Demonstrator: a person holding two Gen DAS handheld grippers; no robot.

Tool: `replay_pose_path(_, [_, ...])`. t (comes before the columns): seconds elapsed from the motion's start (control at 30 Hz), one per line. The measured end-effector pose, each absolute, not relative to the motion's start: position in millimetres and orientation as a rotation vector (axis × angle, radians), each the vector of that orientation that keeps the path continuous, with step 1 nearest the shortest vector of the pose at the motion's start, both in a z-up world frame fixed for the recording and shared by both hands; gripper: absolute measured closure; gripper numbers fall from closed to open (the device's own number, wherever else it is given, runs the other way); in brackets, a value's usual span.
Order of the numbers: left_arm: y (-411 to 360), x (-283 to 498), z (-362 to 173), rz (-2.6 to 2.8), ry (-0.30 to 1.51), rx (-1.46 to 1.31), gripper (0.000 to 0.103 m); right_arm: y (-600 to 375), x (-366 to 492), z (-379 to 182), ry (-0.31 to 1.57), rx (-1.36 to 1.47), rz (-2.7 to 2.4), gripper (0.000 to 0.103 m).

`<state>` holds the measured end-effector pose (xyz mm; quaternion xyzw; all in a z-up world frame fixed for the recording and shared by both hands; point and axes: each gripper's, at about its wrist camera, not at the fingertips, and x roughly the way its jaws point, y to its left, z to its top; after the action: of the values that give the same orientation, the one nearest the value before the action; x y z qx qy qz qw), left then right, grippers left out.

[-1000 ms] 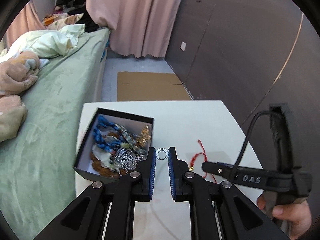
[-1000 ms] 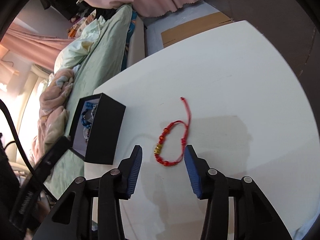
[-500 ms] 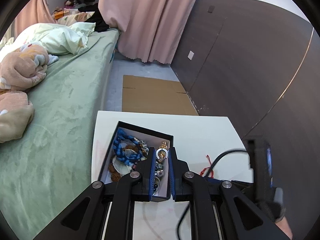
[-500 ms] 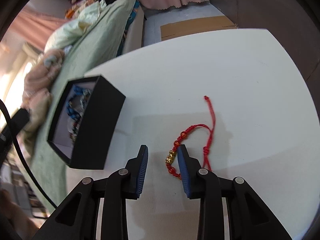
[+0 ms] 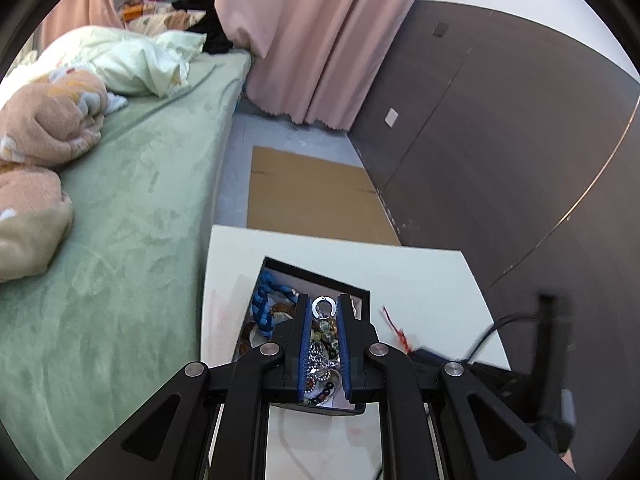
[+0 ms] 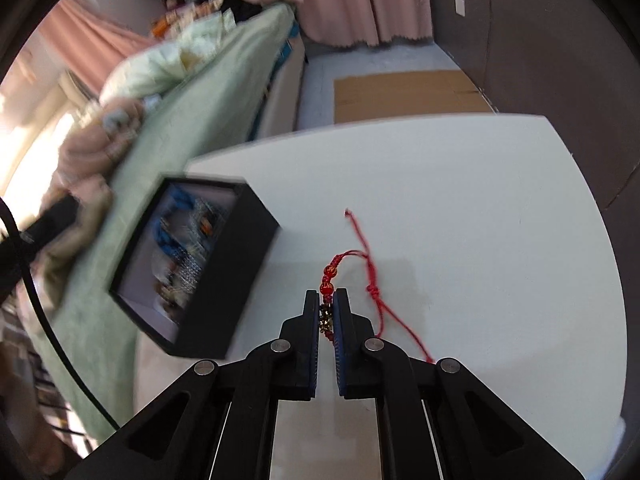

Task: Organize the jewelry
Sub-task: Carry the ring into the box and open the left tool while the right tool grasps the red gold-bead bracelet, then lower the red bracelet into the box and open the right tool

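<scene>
A silver ring (image 5: 329,303) sits pinched at the tips of my left gripper (image 5: 323,307), held over the open black jewelry box (image 5: 316,276). The box holds a blue chain, beads and other pieces. In the right wrist view the same box (image 6: 224,280) stands left of a red cord bracelet (image 6: 371,280) lying on the white table (image 6: 440,200). My right gripper (image 6: 327,300) is closing on the bracelet, its pads against the gold bead in the beaded section. The bracelet (image 5: 400,334) also shows just right of the box in the left wrist view.
A bed with a green cover (image 5: 120,240) and bundled blankets runs along the table's left side. Flat cardboard (image 5: 312,196) lies on the floor beyond the table. A dark wall panel (image 5: 500,140) and pink curtain (image 5: 312,40) stand behind.
My left gripper carried the ring from the bare table leftward to over the box. My right gripper moved in on the bracelet and its jaws narrowed from wide apart onto the gold bead.
</scene>
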<state>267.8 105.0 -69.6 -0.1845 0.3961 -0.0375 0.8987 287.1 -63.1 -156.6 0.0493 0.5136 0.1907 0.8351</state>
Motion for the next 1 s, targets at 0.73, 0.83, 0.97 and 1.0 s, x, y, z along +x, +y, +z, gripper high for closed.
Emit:
replay_pose_path(0.73, [136,270,-78,-0.021,0.875,-0.534,0.024,-39,267,-94,0.812,0.341,0.673,0.095])
replay_pose_path(0.83, [142,268,-75,-0.004,0.864,-0.534,0.024,-29,266,-95,0.808,0.356,0.708,0.095])
replay_pose_path(0.97, [152,264,-69,0.017,0.844,-0.528,0.024,-13,266,-100,0.813,0.366,0.739,0.095])
replay_pose_path(1.0, [155,262,-67,0.016,0.836,-0.536,0.024,-9,267,-101,0.816,0.367,0.743,0.095])
